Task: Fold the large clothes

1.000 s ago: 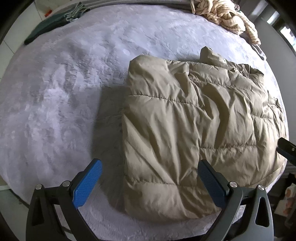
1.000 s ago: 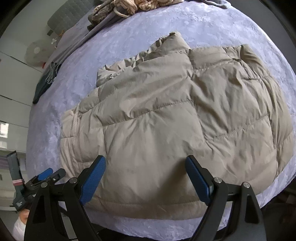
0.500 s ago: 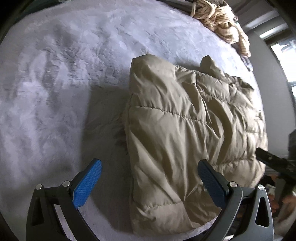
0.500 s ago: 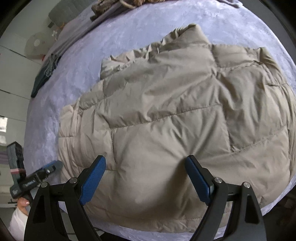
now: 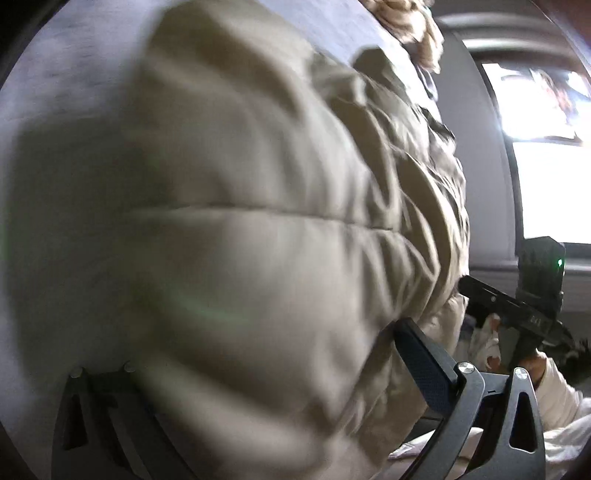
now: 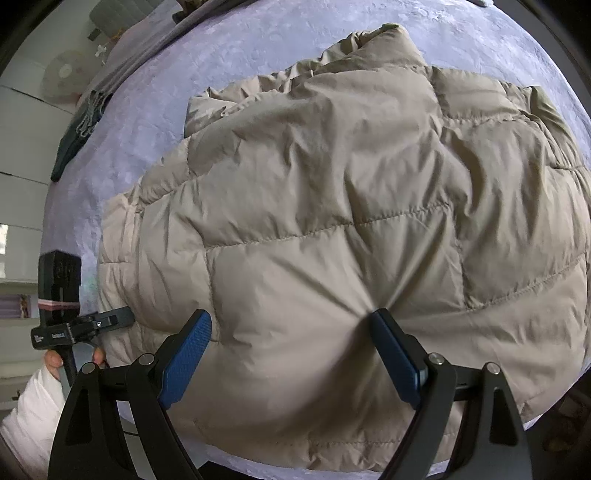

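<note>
Jacket: beige quilted puffer jacket [image 6: 332,229], folded and lying flat on the bed, filling most of both my views.
Right gripper [image 6: 291,354]: my blue pads are spread wide and pressed down into the jacket's near panel; the fabric bulges between them and puckers at the right pad, but I am clamping nothing.
Left gripper [image 5: 258,369]: pushed into the jacket's near left corner; fabric billows over my left finger and hides it, only the right pad [image 5: 421,365] shows, so I cannot tell whether I am clenched or released.
Surface: pale lilac plush bedspread [image 6: 258,40] under the jacket.
Room: dark green garment [image 6: 77,129] at the bed's far left edge, striped cream cloth [image 5: 413,26] beyond the jacket, bright window [image 5: 546,166] to the right.
</note>
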Demonstrator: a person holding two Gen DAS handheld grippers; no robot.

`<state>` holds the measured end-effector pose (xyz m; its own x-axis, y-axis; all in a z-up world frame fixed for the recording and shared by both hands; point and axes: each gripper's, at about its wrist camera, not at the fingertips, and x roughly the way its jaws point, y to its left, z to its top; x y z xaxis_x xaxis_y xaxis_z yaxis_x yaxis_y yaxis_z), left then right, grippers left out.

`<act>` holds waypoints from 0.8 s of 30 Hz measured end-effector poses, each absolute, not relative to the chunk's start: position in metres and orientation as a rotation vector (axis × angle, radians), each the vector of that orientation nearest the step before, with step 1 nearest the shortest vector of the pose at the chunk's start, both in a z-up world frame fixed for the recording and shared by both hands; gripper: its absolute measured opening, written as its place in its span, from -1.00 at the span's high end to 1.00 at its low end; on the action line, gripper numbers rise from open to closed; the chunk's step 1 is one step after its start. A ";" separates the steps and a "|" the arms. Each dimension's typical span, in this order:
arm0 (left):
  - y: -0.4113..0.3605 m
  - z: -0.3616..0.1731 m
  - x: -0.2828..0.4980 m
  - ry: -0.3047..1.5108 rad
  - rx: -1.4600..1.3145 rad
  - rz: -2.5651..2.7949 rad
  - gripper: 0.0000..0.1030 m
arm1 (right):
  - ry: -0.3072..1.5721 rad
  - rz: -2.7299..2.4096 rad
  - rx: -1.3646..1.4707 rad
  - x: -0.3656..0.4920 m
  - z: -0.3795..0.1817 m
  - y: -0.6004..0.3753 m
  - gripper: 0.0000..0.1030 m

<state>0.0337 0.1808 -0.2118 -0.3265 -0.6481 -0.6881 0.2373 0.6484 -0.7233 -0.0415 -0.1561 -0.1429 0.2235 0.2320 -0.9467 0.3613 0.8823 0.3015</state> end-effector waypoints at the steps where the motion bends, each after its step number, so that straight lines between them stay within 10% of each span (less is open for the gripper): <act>1: 0.172 -0.214 0.033 1.686 -0.320 -0.943 -1.00 | 1.363 -0.097 0.519 -0.040 -0.144 -0.155 -0.75; 4: 0.156 -0.214 0.030 1.687 -0.257 -0.946 -0.87 | 1.367 -0.103 0.511 -0.039 -0.144 -0.154 -0.75; 5: 0.155 -0.210 0.029 1.673 -0.257 -0.968 -0.38 | 1.368 -0.104 0.509 -0.039 -0.144 -0.154 -0.75; 8: 0.158 -0.195 0.030 1.661 -0.322 -1.010 0.29 | 1.372 -0.098 0.511 -0.037 -0.142 -0.150 -0.75; 15: 0.152 -0.133 0.022 1.585 -0.321 -1.030 0.44 | 1.308 -0.084 0.527 -0.043 -0.116 -0.169 -0.74; 17: 0.147 -0.114 0.020 1.566 -0.302 -1.034 0.44 | 1.263 -0.117 0.557 -0.043 -0.113 -0.183 -0.33; 18: 0.143 -0.103 0.018 1.554 -0.291 -1.036 0.44 | 1.247 -0.119 0.586 -0.041 -0.115 -0.190 0.40; 19: 0.134 -0.089 0.014 1.542 -0.276 -1.031 0.44 | 1.245 -0.119 0.605 -0.037 -0.119 -0.196 0.72; 24: 0.096 -0.043 -0.006 1.524 -0.231 -0.950 0.44 | 1.251 -0.054 0.655 -0.014 -0.156 -0.209 0.83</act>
<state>-0.0064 0.0963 -0.0425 -0.2173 -0.6427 -0.7347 0.3771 0.6389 -0.6705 -0.0142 -0.2086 -0.1562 0.3381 0.3084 -0.8892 0.3834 0.8177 0.4294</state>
